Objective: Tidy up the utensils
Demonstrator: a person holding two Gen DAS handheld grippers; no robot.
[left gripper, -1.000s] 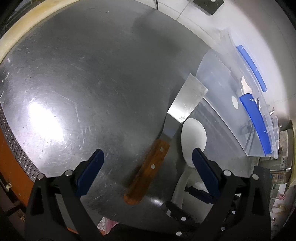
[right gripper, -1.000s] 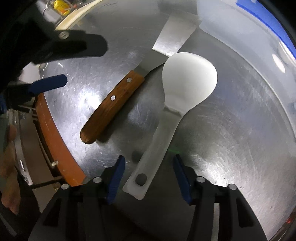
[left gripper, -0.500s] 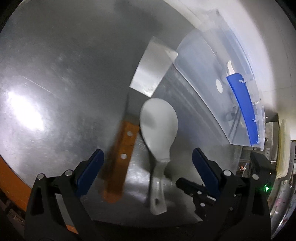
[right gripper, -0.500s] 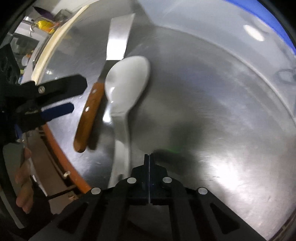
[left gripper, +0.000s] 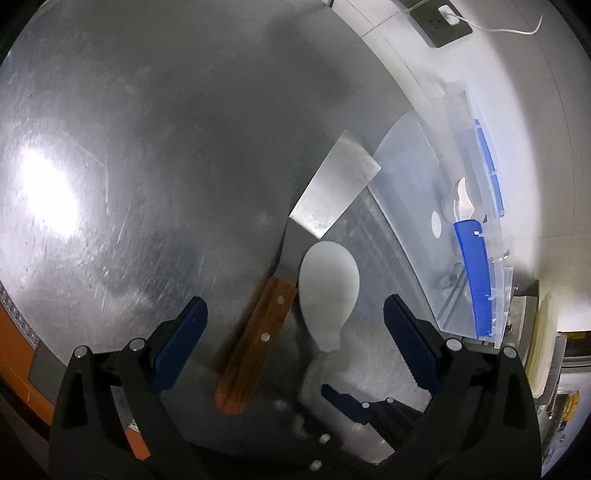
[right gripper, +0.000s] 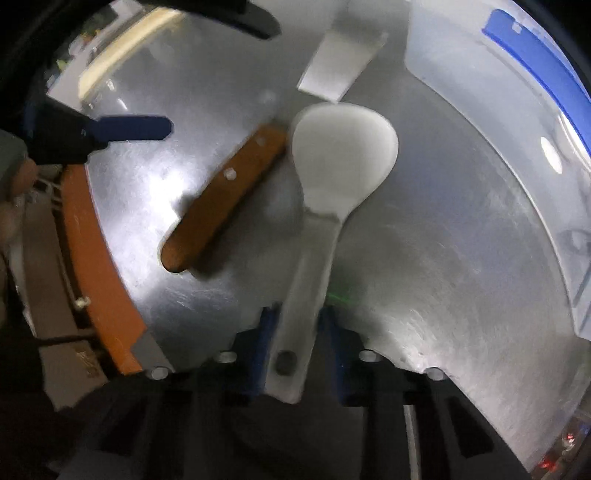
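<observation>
A white plastic rice paddle lies on the steel table, its handle between the blue pads of my right gripper, which is shut on it. A metal scraper with a wooden handle lies beside the paddle, its blade pointing toward a clear storage box. My left gripper is open above both utensils, holding nothing. The scraper also shows in the right wrist view.
The clear plastic box with blue latches stands at the right, with utensils inside. An orange table edge runs along the left. A wall socket sits on the far wall.
My right gripper went from shut beside the paddle to shut on its handle. The left gripper stayed open and swung back over the scraper and paddle.
</observation>
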